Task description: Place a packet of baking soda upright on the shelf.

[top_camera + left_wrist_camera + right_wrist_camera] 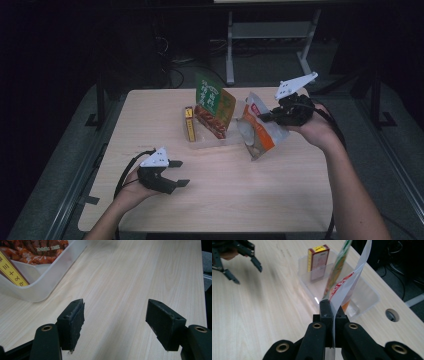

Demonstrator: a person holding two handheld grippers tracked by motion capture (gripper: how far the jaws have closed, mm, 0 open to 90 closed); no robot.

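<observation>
Pinching the white-and-orange plastic snack pouch (260, 132) right of centre above the clear plastic tray (367, 293), the right gripper (267, 117) contrasts with the left gripper (179, 173), gaping empty at lower left.

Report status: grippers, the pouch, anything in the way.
Right gripper clamped on white-orange pouch, by the bin. Left gripper open, holding nothing. Green packet stands close beside it.

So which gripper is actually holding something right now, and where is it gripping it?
The right gripper is shut on the white and orange snack bag, pinching its thin upper edge. The left gripper is open and holds nothing.
</observation>
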